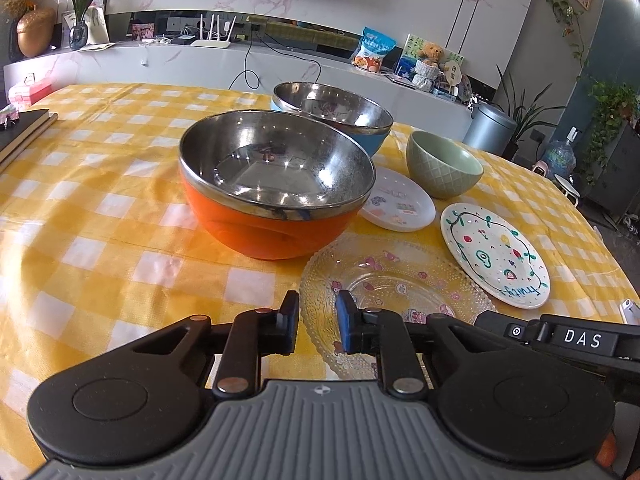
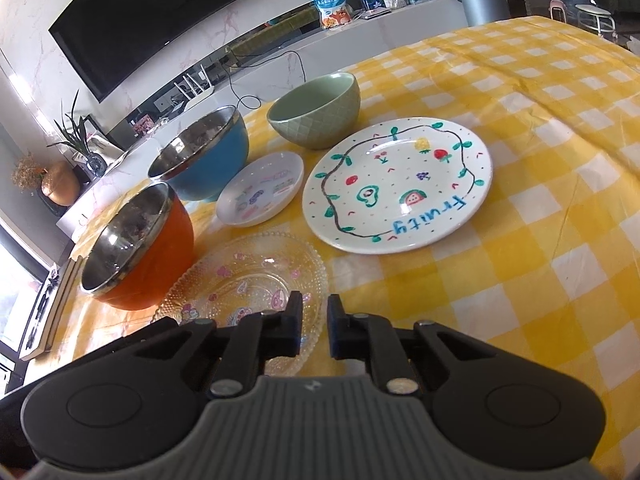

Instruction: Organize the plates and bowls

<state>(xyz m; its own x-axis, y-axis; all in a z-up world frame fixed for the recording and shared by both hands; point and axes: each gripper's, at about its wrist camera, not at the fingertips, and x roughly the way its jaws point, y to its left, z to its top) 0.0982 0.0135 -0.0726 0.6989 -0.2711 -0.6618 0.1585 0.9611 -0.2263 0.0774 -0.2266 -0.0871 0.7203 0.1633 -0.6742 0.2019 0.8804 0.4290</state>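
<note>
left gripper (image 1: 318, 322): fingers narrow, nothing held, over glass plate (image 1: 400, 284) rim
right gripper (image 2: 315, 326): fingers narrow, empty
orange bowl (image 1: 276, 196): beside glass plate

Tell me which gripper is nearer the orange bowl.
Left. The left gripper sits just in front of the orange bowl, over the glass plate's near rim. The right gripper is off to the bowl's right, past that plate.

yellow-white checked cloth (image 2: 540, 220), orange bowl (image 1: 276, 232), blue bowl (image 2: 216, 164), sage green quilted bowl (image 2: 320, 120), white plate (image 2: 396, 184) with fruit doodles.
</note>
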